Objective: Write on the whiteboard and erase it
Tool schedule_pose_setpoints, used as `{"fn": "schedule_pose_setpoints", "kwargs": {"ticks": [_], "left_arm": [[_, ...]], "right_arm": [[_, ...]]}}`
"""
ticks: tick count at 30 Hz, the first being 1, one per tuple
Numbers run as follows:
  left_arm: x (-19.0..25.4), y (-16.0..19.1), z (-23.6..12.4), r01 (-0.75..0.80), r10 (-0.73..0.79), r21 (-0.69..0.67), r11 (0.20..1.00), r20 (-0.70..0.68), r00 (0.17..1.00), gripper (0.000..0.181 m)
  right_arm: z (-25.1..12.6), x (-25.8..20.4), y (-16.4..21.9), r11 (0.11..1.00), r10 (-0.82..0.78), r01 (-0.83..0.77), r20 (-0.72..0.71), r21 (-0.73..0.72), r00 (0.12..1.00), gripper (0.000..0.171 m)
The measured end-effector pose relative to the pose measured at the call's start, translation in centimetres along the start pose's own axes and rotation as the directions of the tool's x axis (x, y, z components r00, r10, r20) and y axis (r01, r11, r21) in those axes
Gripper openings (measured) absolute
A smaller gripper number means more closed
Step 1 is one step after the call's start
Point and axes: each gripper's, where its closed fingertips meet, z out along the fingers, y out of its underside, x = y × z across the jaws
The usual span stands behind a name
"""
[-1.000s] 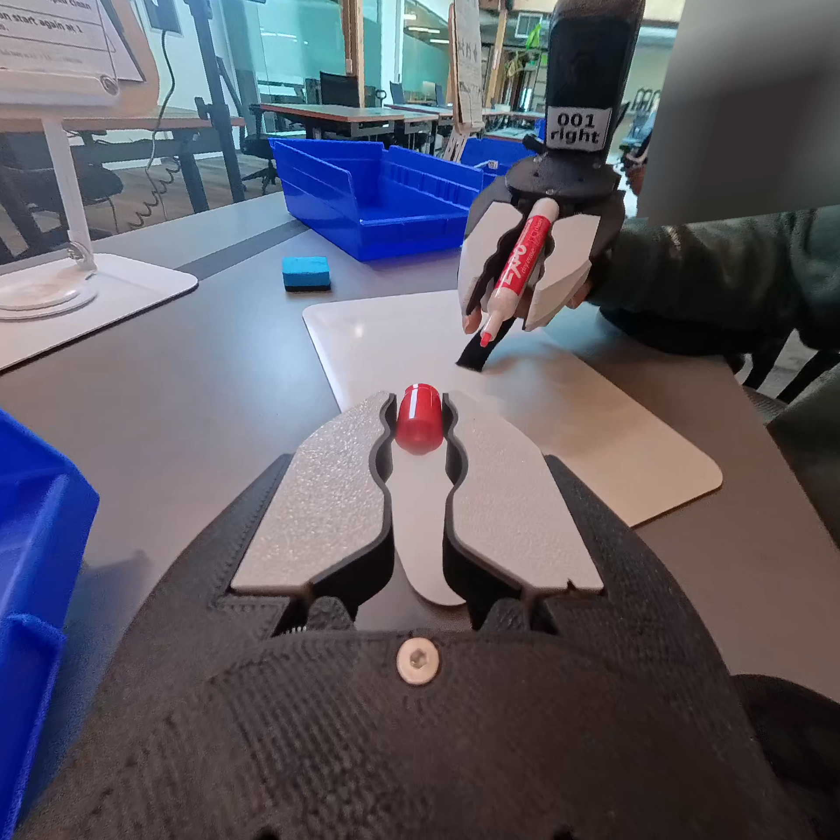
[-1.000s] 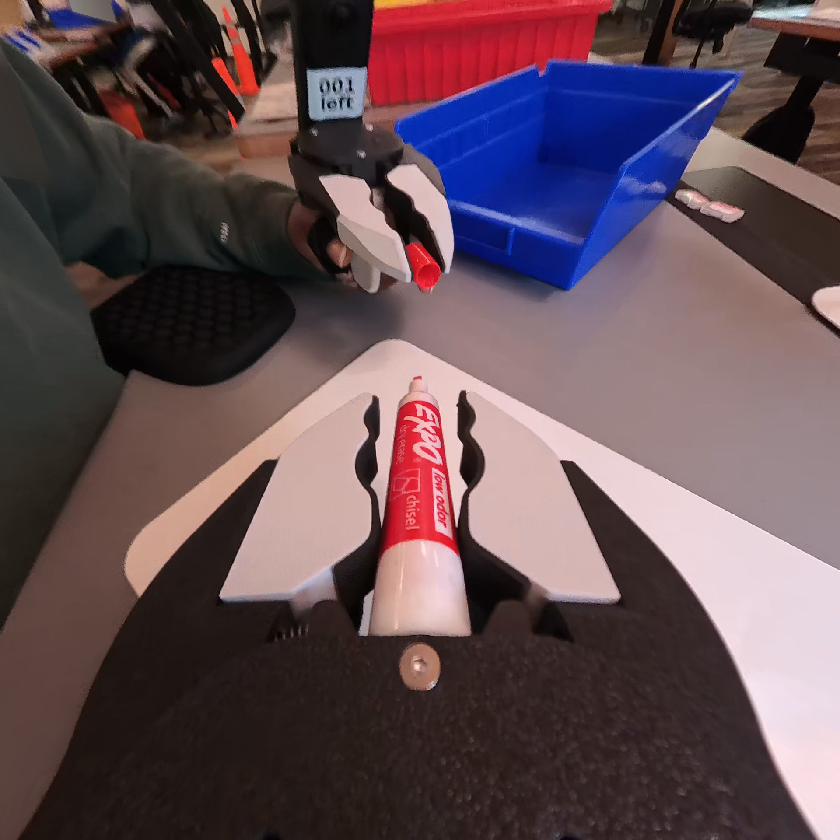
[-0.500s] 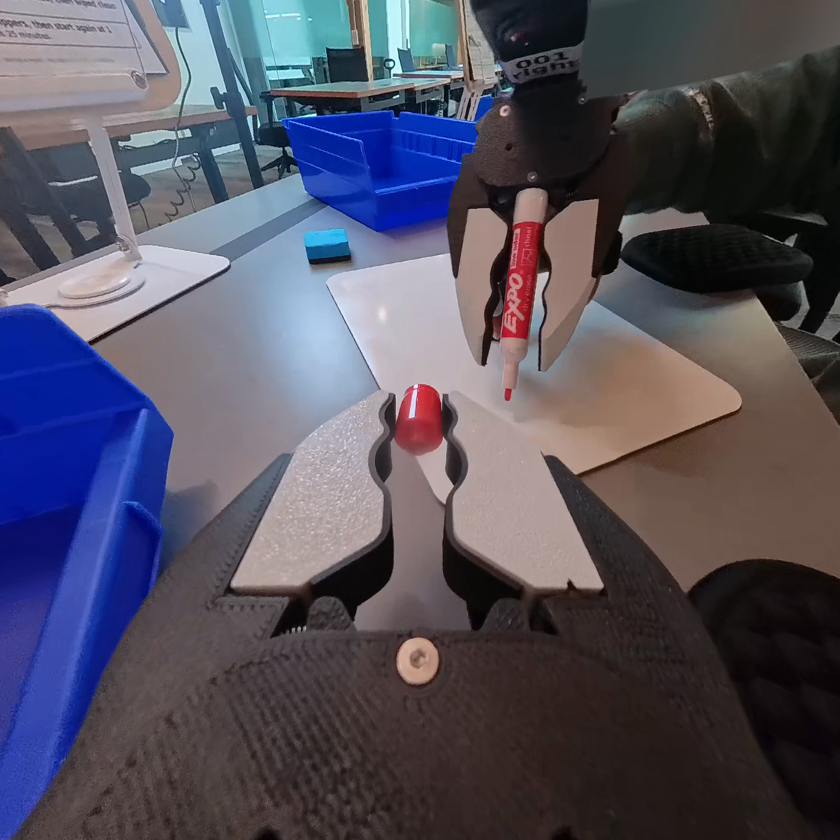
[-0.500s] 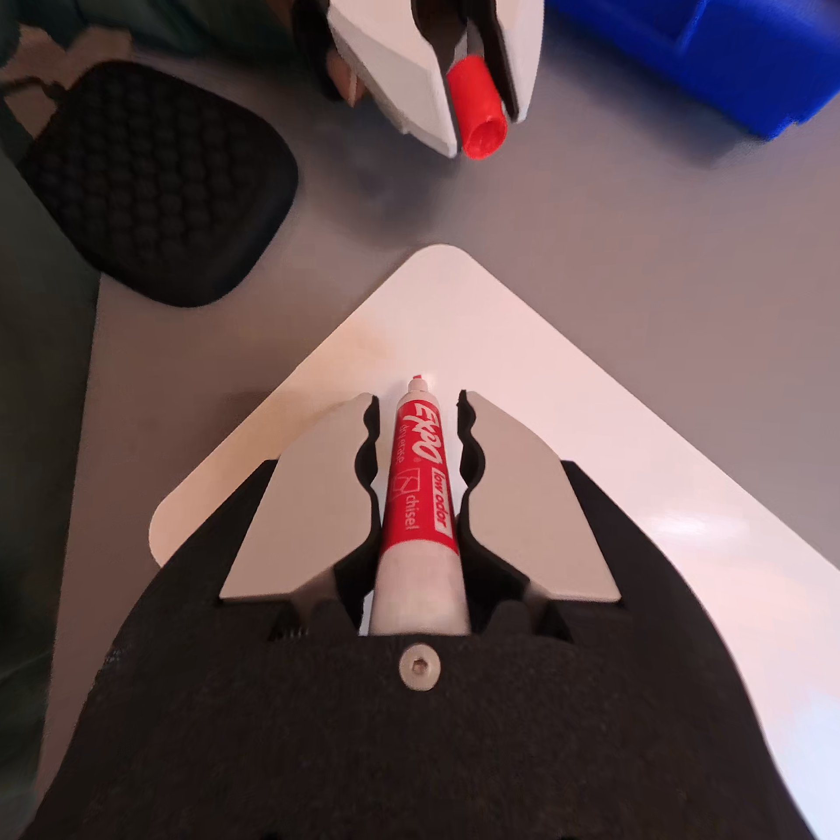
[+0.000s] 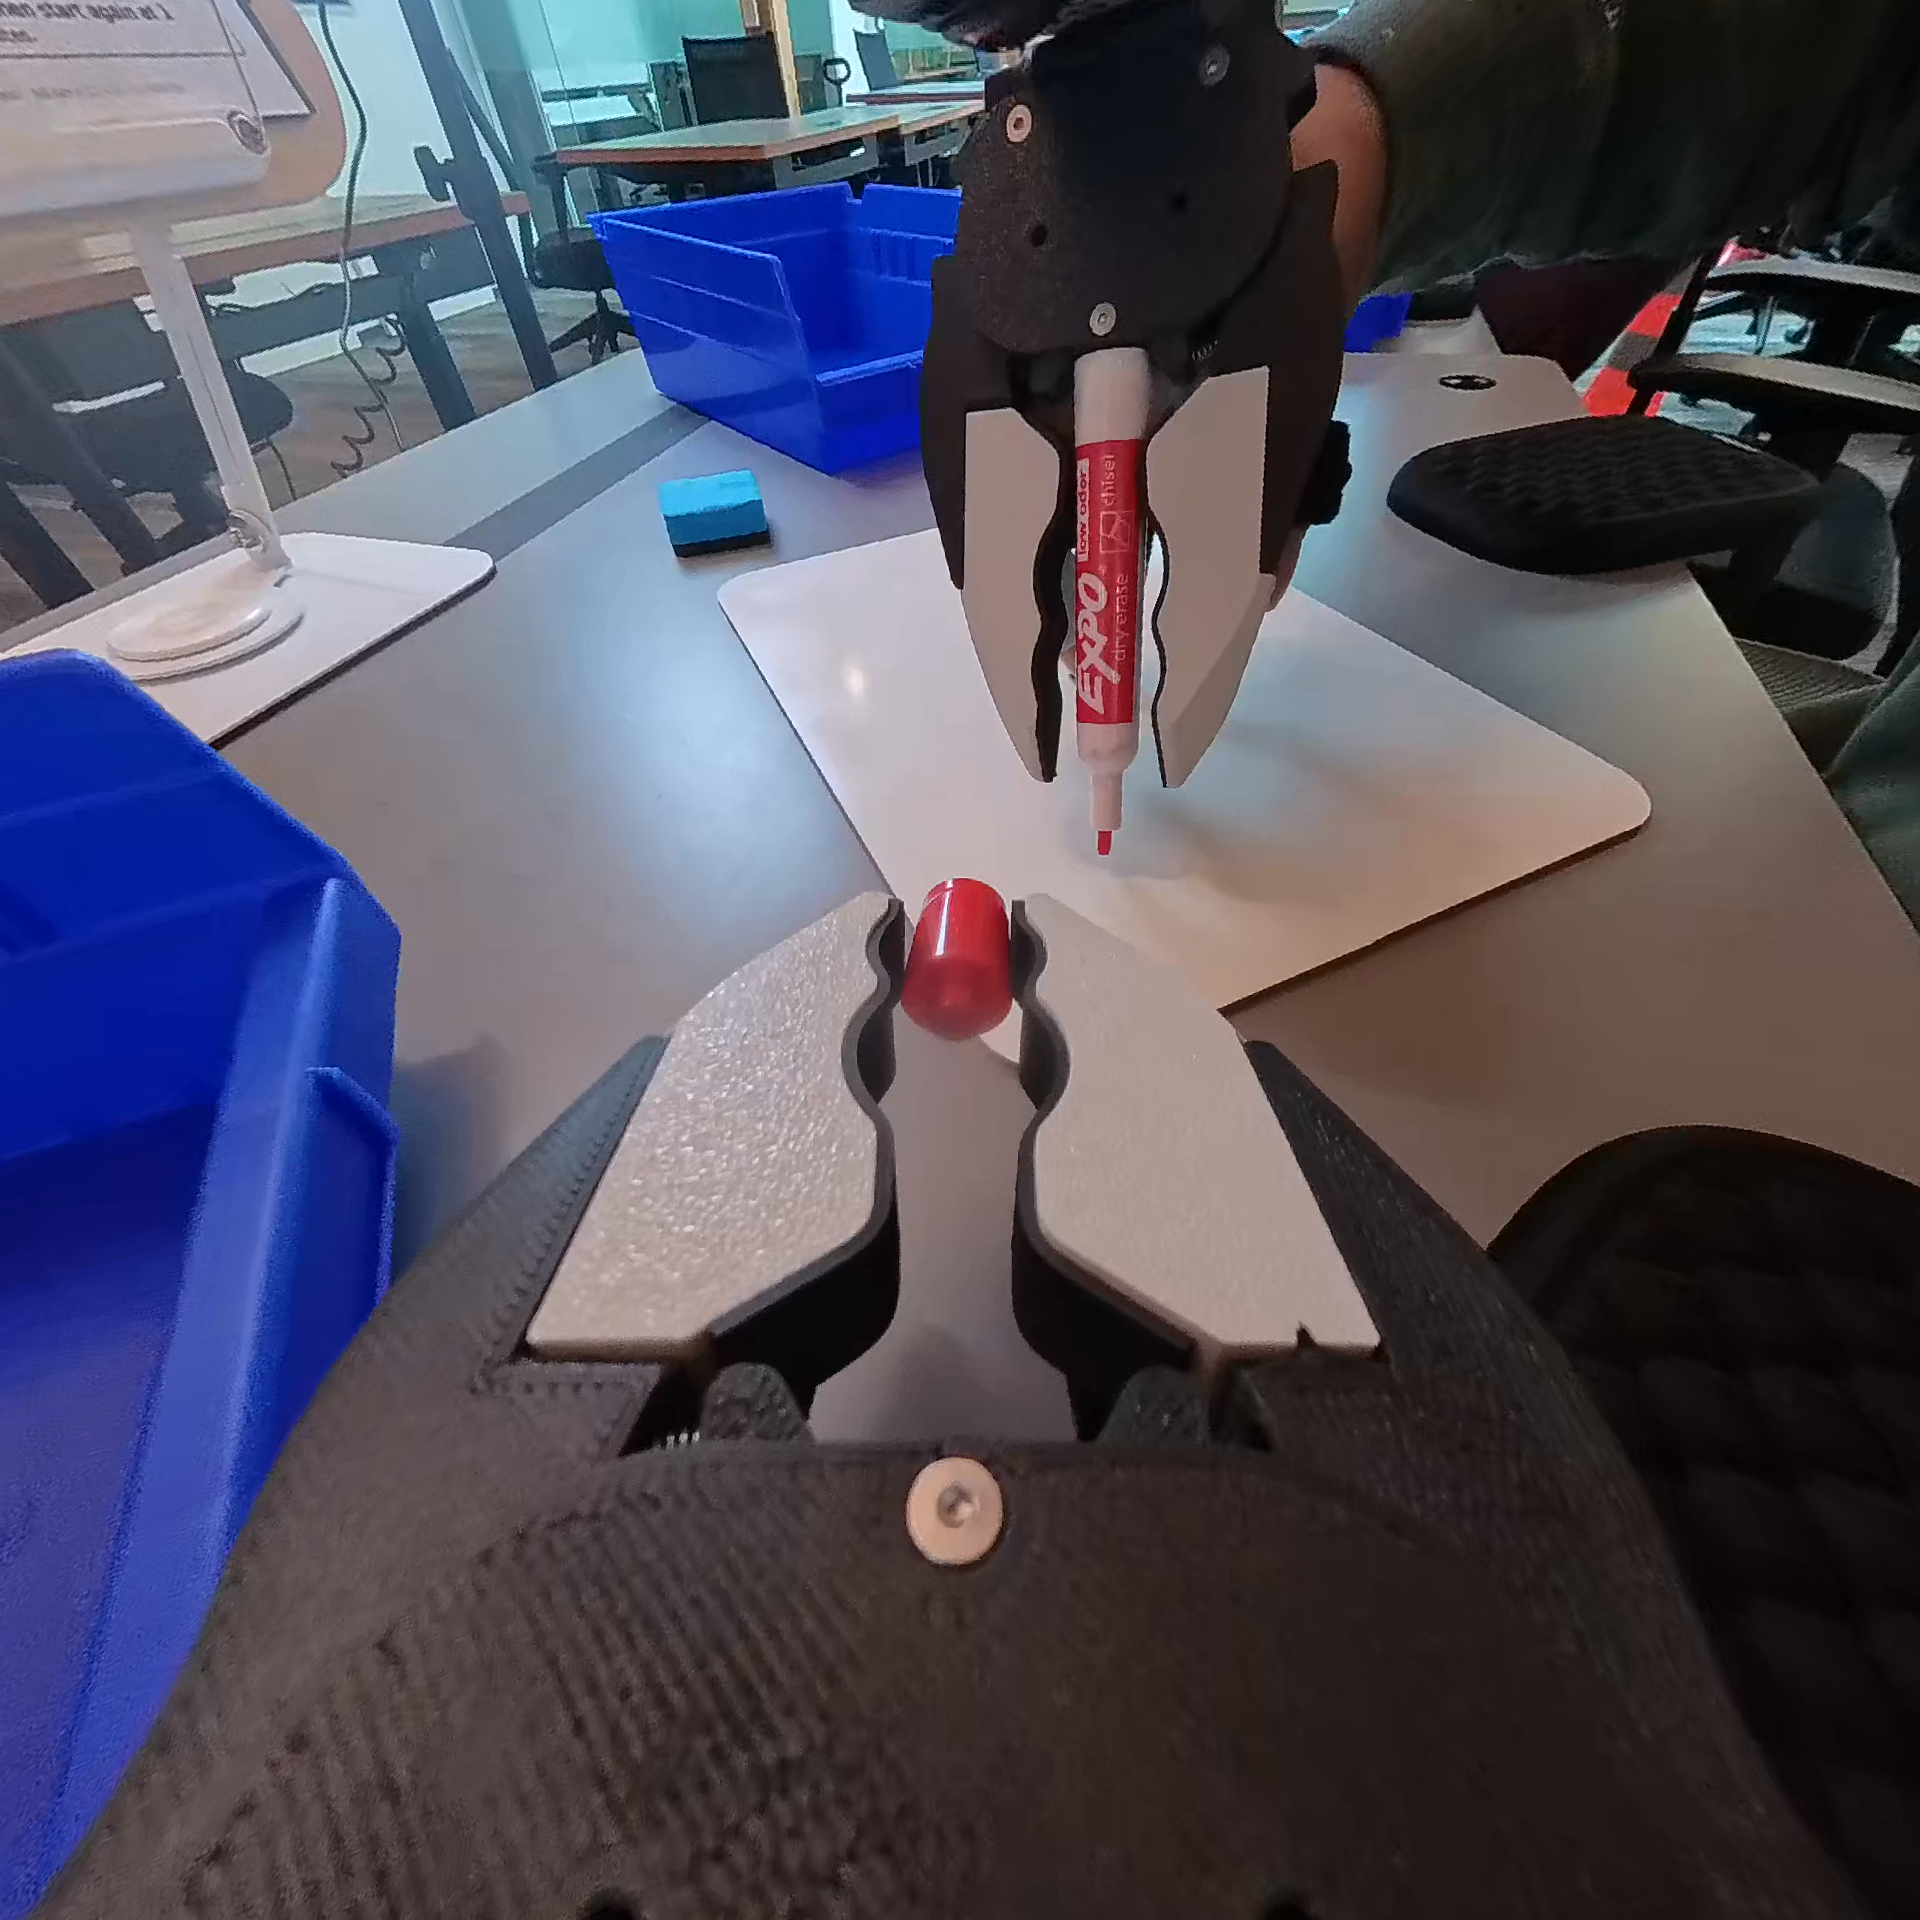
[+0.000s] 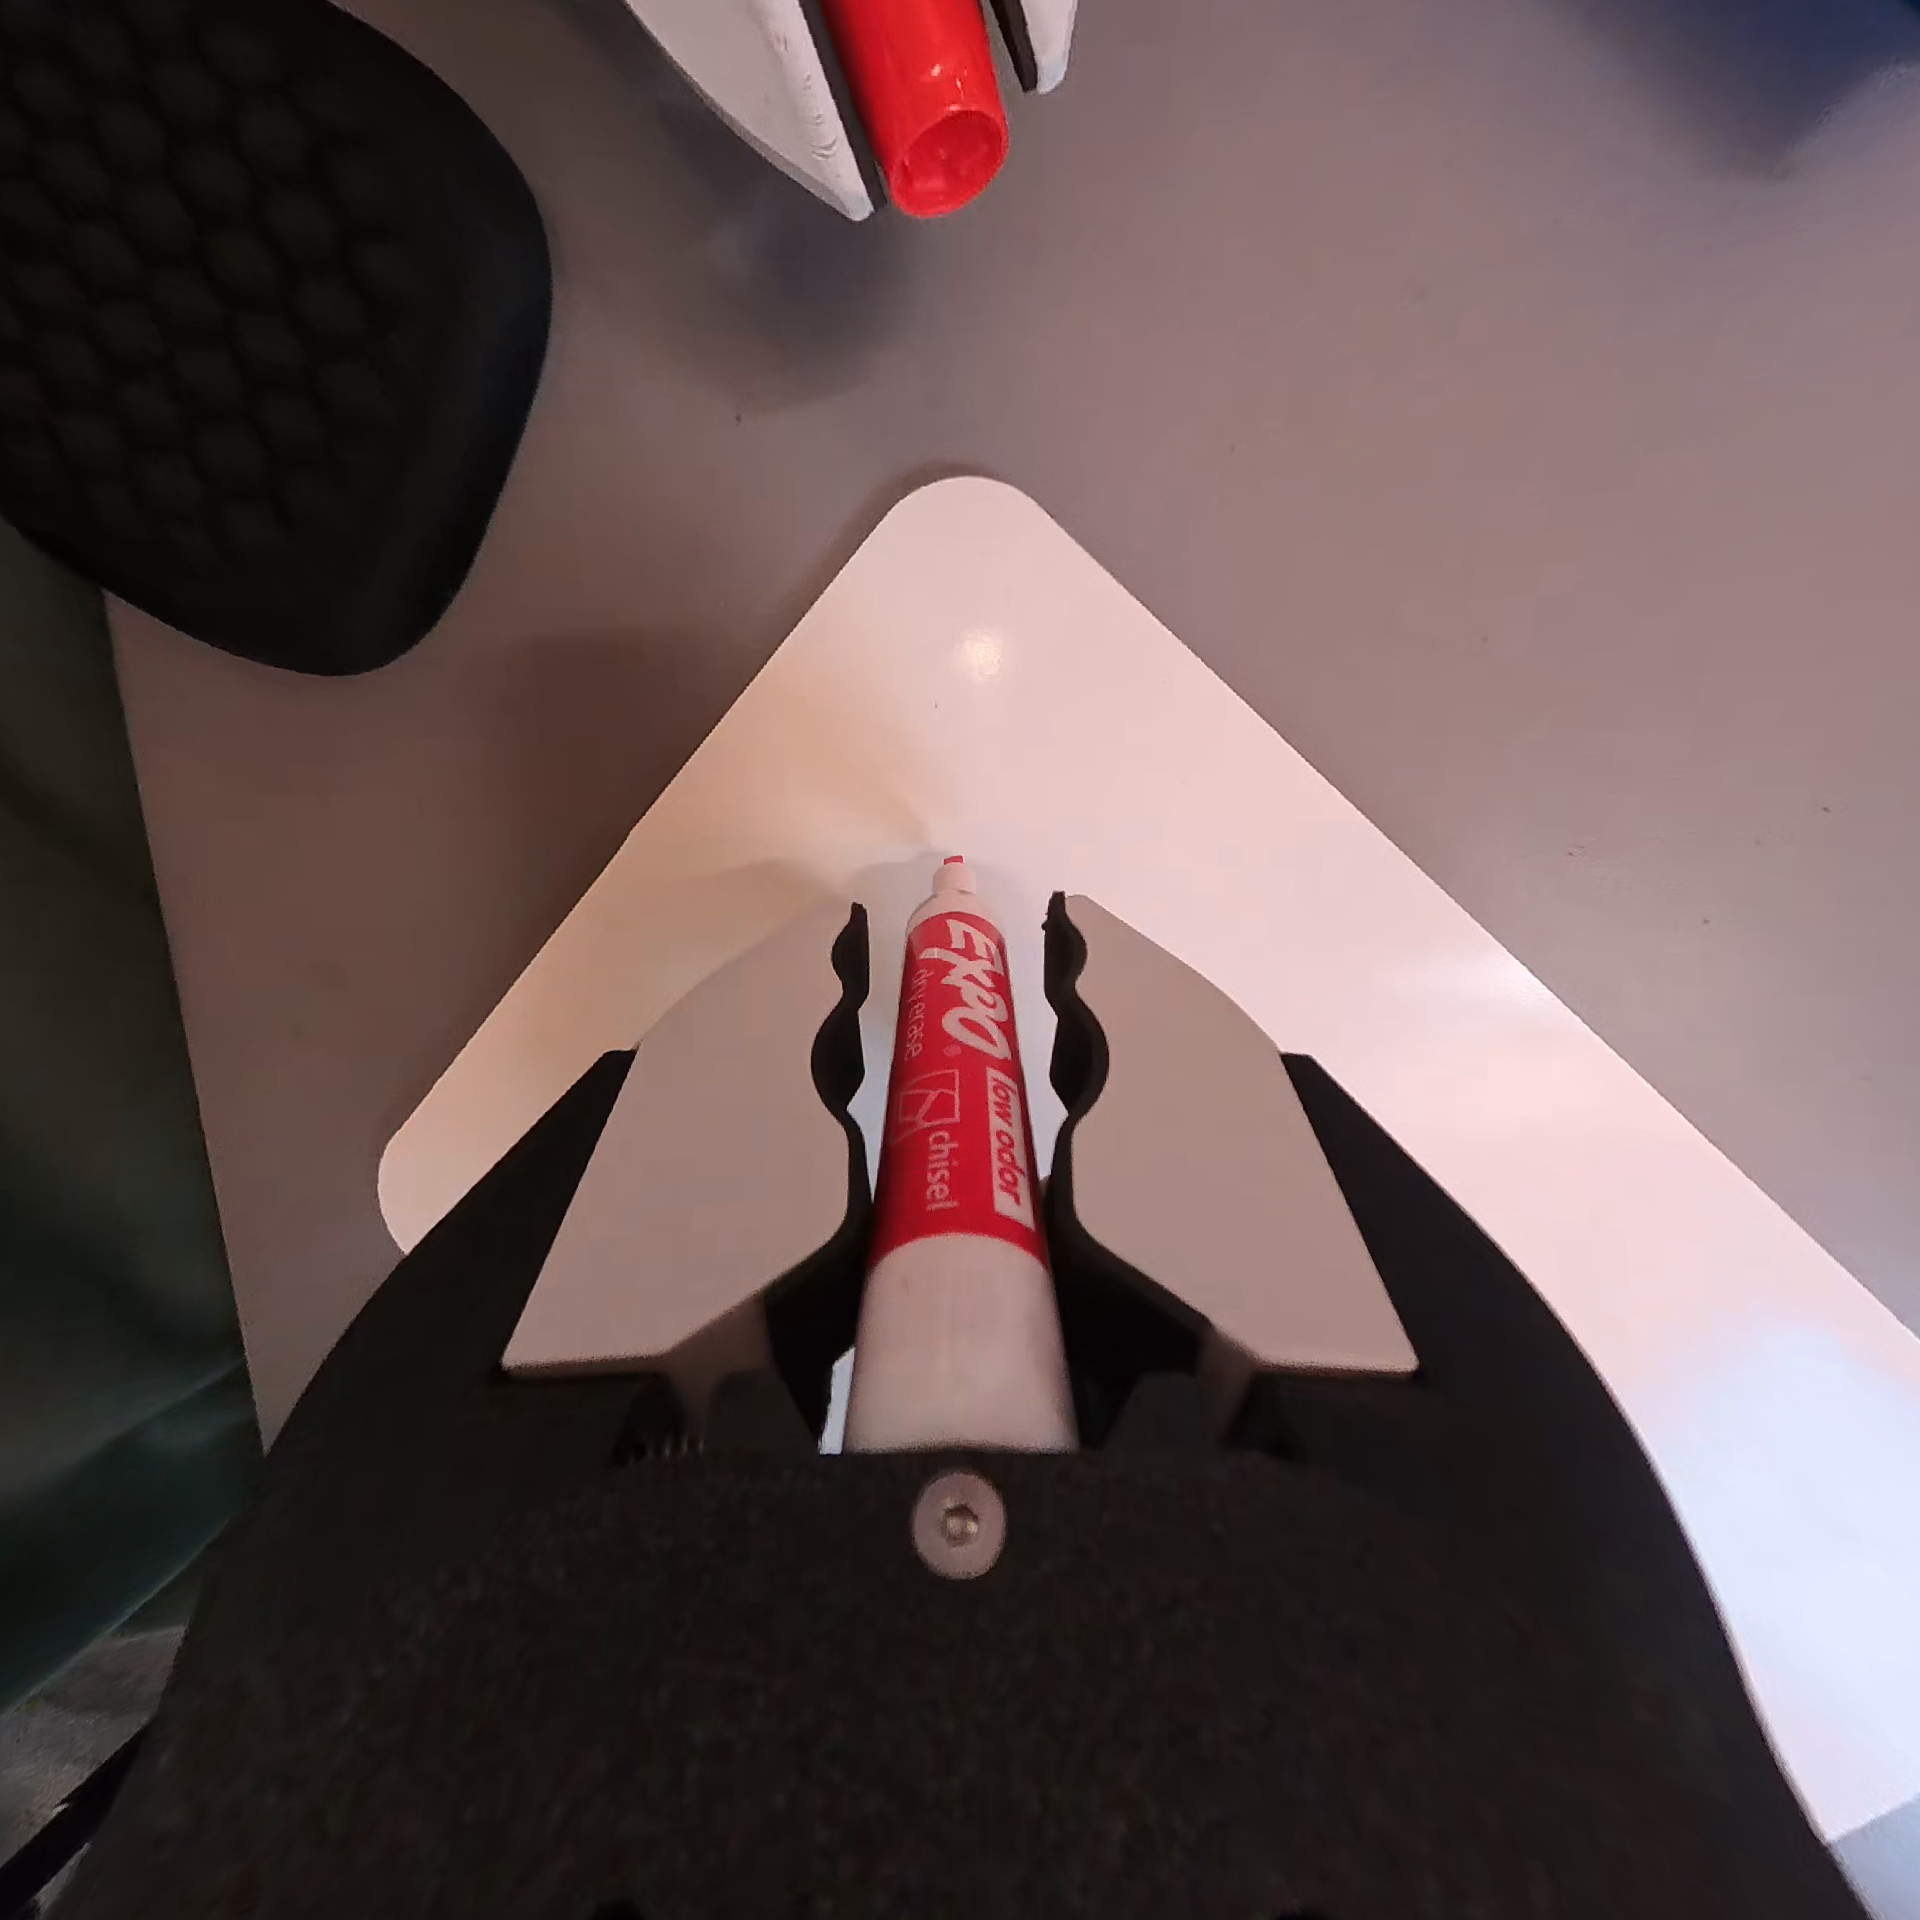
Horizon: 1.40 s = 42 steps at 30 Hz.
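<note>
One red marker, one cap, two claws.

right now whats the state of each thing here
marker: uncapped, tip down just above the board
cap: off, held
whiteboard: flat, no marks visible
eraser: resting on table, untouched
left gripper: shut on cap
right gripper: shut on marker

Your left claw and right claw share textured black bodies, pale grey wavy-edged fingers, one silver screw; dark green sleeve.
</note>
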Motion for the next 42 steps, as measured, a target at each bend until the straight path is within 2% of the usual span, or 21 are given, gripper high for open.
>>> {"fn": "schedule_pose_setpoints", "kwargs": {"ticks": [25,34,42], "left_arm": [[1.0,0.4,0.5,-0.014,0.013,-0.032,0.999,-0.041,0.999,0.020],[1.0,0.3,0.5,-0.010,0.008,-0.030,1.000,-0.043,0.999,0.020],[1.0,0.3,0.5,-0.002,0.000,-0.029,1.000,-0.045,0.999,0.020]], "right_arm": [[0.7,1.0,-0.5,0.988,-0.064,0.057,-0.044,-0.147,0.997,0.033],[1.6,-1.2,-1.2,0.977,-0.139,0.135,-0.012,-0.167,0.990,0.033],[1.5,-4.9,0.7,0.962,-0.177,0.182,0.044,-0.201,0.983,0.033]]}}
